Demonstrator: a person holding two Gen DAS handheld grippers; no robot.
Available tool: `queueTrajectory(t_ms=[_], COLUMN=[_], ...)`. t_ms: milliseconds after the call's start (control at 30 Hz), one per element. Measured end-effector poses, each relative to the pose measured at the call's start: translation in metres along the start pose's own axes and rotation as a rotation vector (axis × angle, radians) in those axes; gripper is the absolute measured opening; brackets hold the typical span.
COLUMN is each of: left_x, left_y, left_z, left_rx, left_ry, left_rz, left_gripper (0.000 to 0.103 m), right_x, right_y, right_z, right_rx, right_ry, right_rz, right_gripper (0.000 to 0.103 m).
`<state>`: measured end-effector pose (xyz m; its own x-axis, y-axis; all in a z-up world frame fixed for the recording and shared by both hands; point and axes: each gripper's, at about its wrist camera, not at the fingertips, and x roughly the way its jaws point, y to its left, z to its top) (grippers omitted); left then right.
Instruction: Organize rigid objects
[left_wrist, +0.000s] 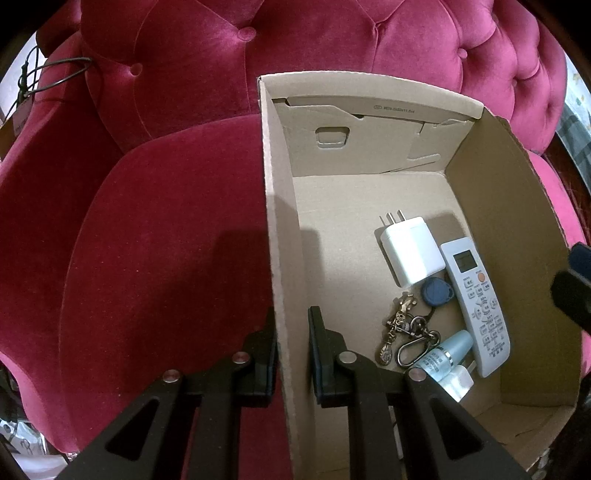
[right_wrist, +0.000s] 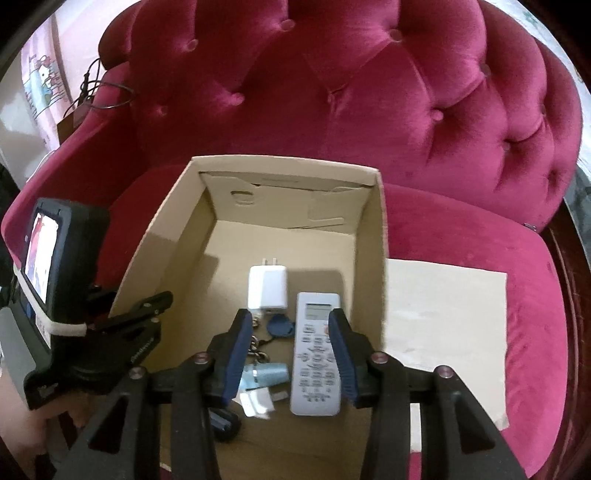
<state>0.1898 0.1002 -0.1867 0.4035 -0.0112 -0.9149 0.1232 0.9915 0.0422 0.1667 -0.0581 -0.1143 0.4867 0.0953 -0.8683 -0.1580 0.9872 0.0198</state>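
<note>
Left hand-held gripper (left_wrist: 291, 350): matte black linkage arms, silver rivets, triangular cut-outs. Right hand-held gripper (right_wrist: 291, 354): same black frame, ribbed blue pads (right_wrist: 236, 354) lining both fingers, reddish rivets at the pivots.

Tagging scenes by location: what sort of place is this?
Most likely a home living room or bedroom. The work surface is a tufted crimson velvet armchair, not a bench; the open brown cardboard box on its seat holds household bits, such as a white air-conditioner remote control and a white plug-in charger.
</note>
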Motion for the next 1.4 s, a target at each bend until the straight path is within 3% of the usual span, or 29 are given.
queueTrajectory(t_ms=[500,600,867,1067,1133,1200,1300,1400], left_x=[0.0,0.0,-0.001,-0.002,-0.003,-0.008,-0.017,-0.027], left_y=[-0.003,-0.007,-0.013,-0.016,-0.016,-0.015,-0.013,-0.016], left_z=[-0.001,-0.001,0.0,0.0,0.0,0.001,0.001,-0.001], left_rx=[0.007,0.011,0.016,0.029,0.029,0.022,0.006,0.015], left_ry=[-0.002,-0.002,-0.002,-0.002,-0.008,-0.029,-0.054,-0.068], left_rz=[0.015,0.023,0.036,0.065,0.085,0.105,0.114,0.122], left_gripper=[0.016,0.016,0.016,0.02,0.03,0.057,0.084,0.095], right_x=[-0.031,-0.036,-0.048,-0.054,-0.056,-0.057,-0.062,-0.069], right_y=[-0.046,-0.053,-0.068,-0.081,-0.084,-0.086,-0.092,-0.093], right_z=[-0.01,-0.013,-0.023,-0.026,-0.027,-0.027,-0.028,-0.029], right_rx=[0.088,0.103,0.139,0.166,0.171,0.18,0.198,0.196], right_ry=[0.015,0.015,0.006,0.001,-0.001,0.0,-0.006,-0.018], right_rz=[-0.074,-0.079,-0.105,-0.107,-0.106,-0.088,-0.064,-0.072], right_gripper=[0.054,0.063,0.103,0.103,0.103,0.103,0.103,0.103])
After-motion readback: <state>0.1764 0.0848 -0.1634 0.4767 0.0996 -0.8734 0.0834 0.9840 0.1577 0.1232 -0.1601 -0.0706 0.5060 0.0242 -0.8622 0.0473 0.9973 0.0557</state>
